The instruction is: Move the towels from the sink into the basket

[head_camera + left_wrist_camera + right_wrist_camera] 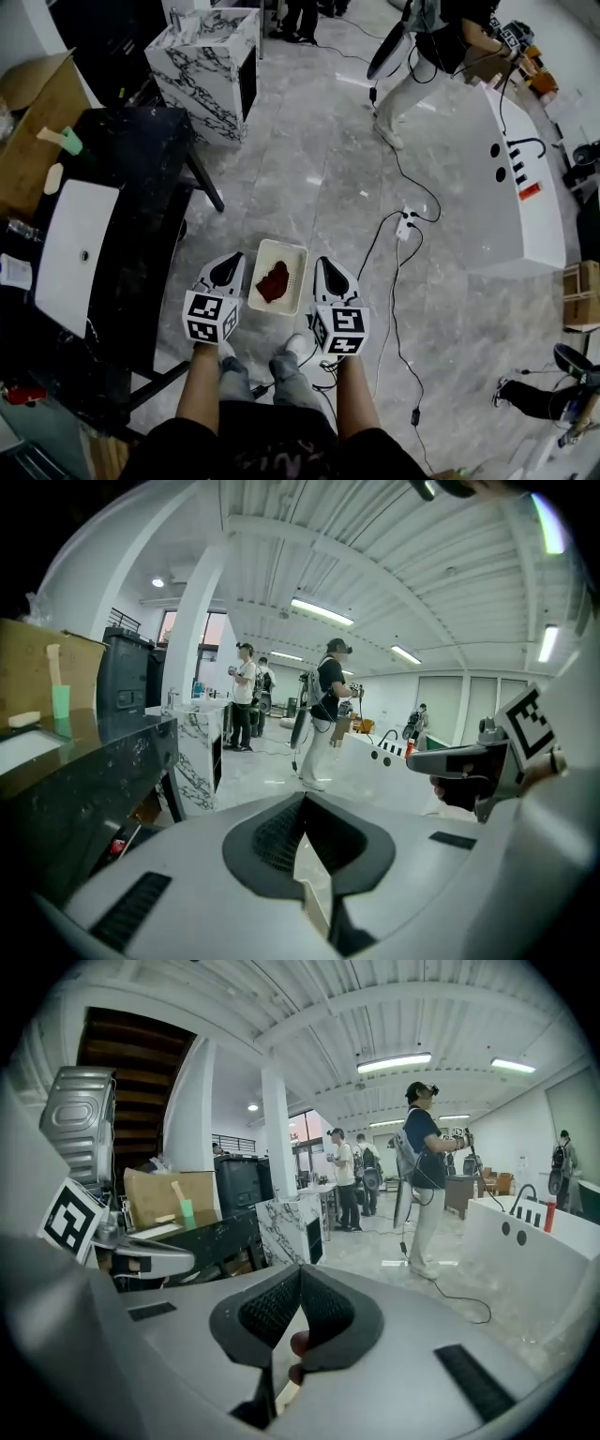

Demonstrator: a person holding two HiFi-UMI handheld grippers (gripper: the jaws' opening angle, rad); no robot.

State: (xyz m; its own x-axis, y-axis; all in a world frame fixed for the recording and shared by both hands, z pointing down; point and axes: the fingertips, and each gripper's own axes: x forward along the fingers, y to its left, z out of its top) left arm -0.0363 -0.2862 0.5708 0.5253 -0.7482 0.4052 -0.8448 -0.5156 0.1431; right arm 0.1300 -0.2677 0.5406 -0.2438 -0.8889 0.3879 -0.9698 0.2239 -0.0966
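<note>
A white basket (281,244) stands on the grey floor with a dark red towel (274,280) lying in it. My left gripper (228,265) hovers just left of the basket and my right gripper (330,269) just right of it, both above it. Both are shut with nothing between their jaws. The left gripper view shows its tips (302,799) meeting. In the right gripper view the tips (300,1269) meet too, and a bit of the red towel (298,1342) shows below them. The white sink (70,281) sits in the black counter at the left, and no towel is visible in it.
The black counter (141,187) stands close on the left, with a cardboard box (37,122) behind it. A marbled cabinet (211,66) is farther back. A white bathtub (511,187) is at the right. Cables (403,225) trail over the floor. A person (422,56) stands at the back.
</note>
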